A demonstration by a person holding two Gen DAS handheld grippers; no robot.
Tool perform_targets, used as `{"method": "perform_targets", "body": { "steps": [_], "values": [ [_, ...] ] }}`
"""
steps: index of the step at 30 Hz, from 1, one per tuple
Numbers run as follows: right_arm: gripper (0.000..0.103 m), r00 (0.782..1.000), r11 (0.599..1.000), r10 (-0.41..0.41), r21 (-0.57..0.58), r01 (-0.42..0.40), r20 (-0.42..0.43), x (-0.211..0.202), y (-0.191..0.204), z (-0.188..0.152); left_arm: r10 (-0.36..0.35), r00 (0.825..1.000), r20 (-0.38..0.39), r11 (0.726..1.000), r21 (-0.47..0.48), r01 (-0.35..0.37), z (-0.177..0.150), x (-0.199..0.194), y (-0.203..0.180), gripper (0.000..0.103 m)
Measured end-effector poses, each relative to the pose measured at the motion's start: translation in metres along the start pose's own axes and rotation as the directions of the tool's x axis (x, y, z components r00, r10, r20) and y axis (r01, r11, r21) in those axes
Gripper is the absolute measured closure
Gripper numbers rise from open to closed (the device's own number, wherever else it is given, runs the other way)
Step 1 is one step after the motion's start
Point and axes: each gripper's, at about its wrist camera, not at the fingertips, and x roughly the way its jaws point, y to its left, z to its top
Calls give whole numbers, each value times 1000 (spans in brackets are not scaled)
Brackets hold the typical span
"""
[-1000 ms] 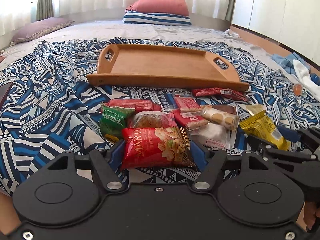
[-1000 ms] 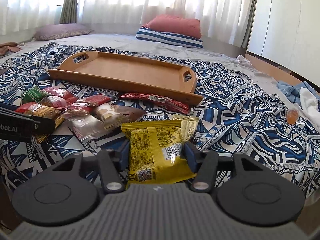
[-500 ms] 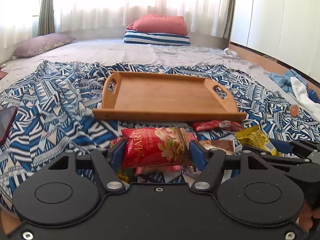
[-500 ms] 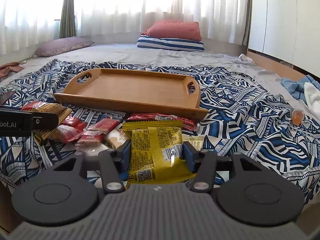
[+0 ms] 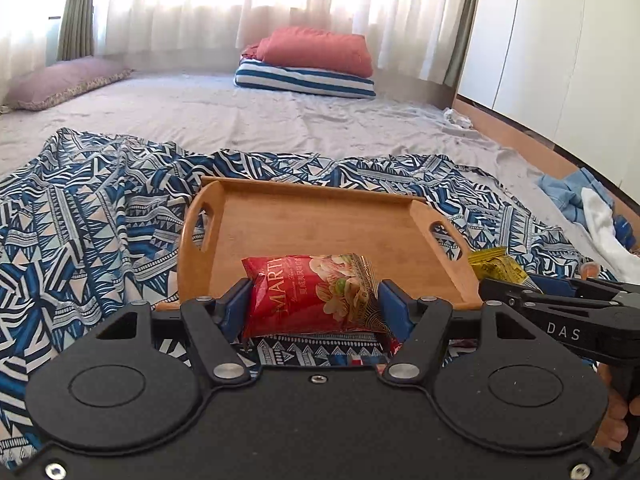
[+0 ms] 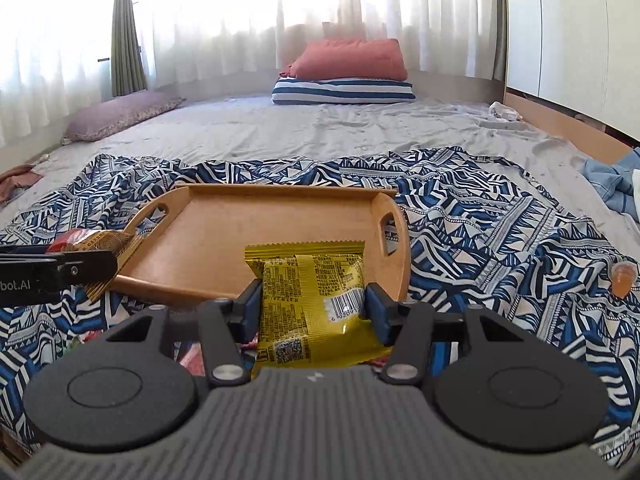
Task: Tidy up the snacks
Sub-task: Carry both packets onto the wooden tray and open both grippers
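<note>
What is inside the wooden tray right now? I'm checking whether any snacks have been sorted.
The wooden handled tray shows bare floor; its near strip is hidden by the yellow snack packet.

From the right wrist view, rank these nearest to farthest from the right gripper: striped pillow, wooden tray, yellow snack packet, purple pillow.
1. yellow snack packet: between the fingers of the right gripper, held.
2. wooden tray: just ahead on the patterned cloth, nothing in it.
3. purple pillow: far left on the bed.
4. striped pillow: at the far end, under a red pillow.
</note>
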Motion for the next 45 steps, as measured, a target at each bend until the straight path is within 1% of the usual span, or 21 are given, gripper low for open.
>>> {"method": "perform_targets", "body": {
  "steps": [5, 10, 14, 19, 24, 32, 35, 45],
  "values": [
    [46, 995, 995, 61, 80, -55, -73, 39, -15, 21, -3, 998, -62, 999, -39, 1, 23, 39, 7, 37],
    [46, 985, 989, 90, 129, -71, -150, 83, -24, 30, 11, 990, -138, 997, -68, -21, 29, 87, 15, 37],
    [45, 978, 989, 54, 143, -26, -201, 112, -25, 29, 42, 980, -194, 997, -53, -53, 25, 118, 17, 37],
    [45, 970, 990, 32, 143, 3, -241, 134, -26, 22, 71, 977, -200, 996, -30, -79, 22, 138, 17, 37],
    [45, 967, 992, 13, 121, 19, -255, 146, -22, 18, 87, 972, -216, 995, -29, -96, 20, 153, 17, 37],
    [45, 970, 994, -9, 100, 34, -244, 156, -20, 20, 98, 974, -205, 994, -19, -104, 20, 163, 14, 36],
    [45, 971, 994, -10, 99, 35, -240, 159, -19, 20, 100, 971, -219, 994, -24, -108, 19, 167, 16, 34],
    [44, 973, 997, -21, 73, 39, -231, 165, -18, 20, 106, 973, -206, 993, -20, -113, 22, 176, 17, 31]
  ]
}}
